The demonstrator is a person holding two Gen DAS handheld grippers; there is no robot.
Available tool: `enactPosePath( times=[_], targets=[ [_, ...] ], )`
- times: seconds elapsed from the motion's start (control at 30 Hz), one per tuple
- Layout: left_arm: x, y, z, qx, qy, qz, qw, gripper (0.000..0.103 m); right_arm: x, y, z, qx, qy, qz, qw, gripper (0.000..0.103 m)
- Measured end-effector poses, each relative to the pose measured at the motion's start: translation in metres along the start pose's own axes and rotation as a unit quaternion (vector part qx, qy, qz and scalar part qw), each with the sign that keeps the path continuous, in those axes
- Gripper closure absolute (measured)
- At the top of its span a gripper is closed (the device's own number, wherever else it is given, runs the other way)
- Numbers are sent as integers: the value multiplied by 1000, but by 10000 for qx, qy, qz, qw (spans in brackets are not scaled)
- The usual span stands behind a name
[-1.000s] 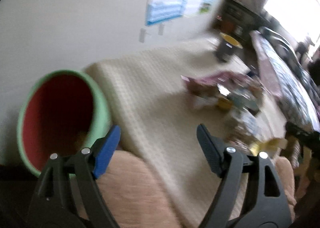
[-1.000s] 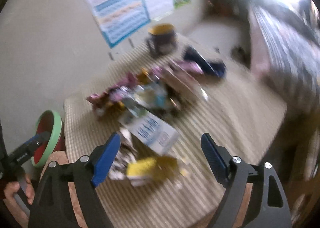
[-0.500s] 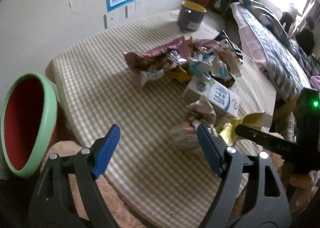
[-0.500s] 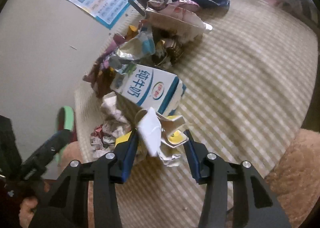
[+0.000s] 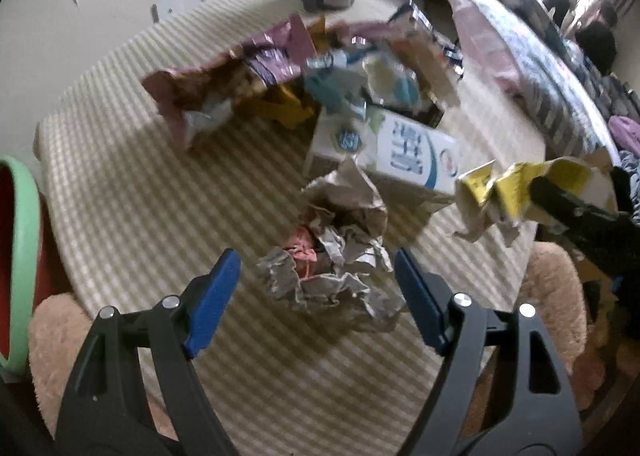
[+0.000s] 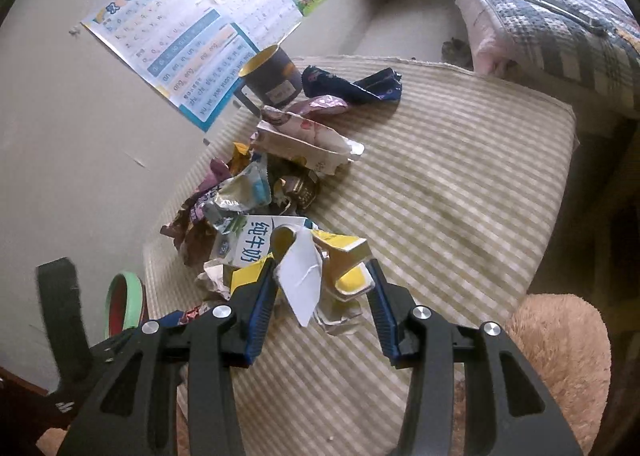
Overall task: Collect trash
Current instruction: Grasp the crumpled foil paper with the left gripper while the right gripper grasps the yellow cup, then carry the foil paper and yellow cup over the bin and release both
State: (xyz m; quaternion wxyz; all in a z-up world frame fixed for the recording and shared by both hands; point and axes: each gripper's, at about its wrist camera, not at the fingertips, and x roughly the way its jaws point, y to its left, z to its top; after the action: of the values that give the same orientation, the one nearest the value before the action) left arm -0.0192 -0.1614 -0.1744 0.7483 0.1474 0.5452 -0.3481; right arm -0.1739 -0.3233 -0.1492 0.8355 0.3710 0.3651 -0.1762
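The bench [image 6: 460, 184], covered with a striped cloth, carried everything you were working on, with a quilted bed [image 6: 560, 16] beyond its far edge and learning posters [image 6: 192, 52] on the wall behind. At the bench's left edge stood a bin with a green rim [image 5: 24, 248] and red inside. A heap of wrappers [image 6: 256, 184] lay across the middle of the bench, and a white-and-blue milk carton [image 5: 404, 148] lay at the near end of it. A dark mug with a yellow inside [image 6: 272, 76] stood at the back, near the wall, with a dark blue wrapper [image 6: 352, 86] just beside it. Nearer you lay a ball of crumpled paper [image 5: 336, 252] with a pink scrap in it. Your left tongs [image 5: 318, 288] hung over that ball with their jaws standing wide, one blue pad on each side of it, neither pressing on it. Your right tongs [image 6: 320, 296] had just been closing and stood narrow, clamped on a crumpled yellow-and-white carton scrap [image 6: 320, 272], which was raised off the cloth in front of the milk carton; in the left view it hung clear of the bench at the right.
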Motion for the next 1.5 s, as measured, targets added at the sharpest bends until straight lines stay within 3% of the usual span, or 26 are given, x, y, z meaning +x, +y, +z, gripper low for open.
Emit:
enactPosePath(
  times=[0.07, 0.2, 0.3, 0.5, 0.87, 1.5],
  targets=[
    [11, 2, -1, -103, 173, -60, 9998, 27, 0, -2, 0, -31, -12, -9, 10000, 59],
    [15, 5, -5, -225, 249, -170, 9993, 52, 4, 1, -2, -101, 51, -50, 9999, 59],
    [7, 4, -8, -152, 117, -112, 9998, 58, 5, 6, -3, -167, 54, -67, 9998, 59],
    [-32, 10, -9, 3, -545, 208, 9983, 60, -1, 20, -3, -373, -50, -65, 9993, 59],
    [-96, 58, -4, -419, -1496, 766, 9849, 60, -8, 68, -6, -987, -147, 67, 9950, 59],
    [-121, 102, -14, -925, -1845, 1004, 9733, 59, 4, 144, -16, -1833, -10, 315, 9826, 58]
  ],
)
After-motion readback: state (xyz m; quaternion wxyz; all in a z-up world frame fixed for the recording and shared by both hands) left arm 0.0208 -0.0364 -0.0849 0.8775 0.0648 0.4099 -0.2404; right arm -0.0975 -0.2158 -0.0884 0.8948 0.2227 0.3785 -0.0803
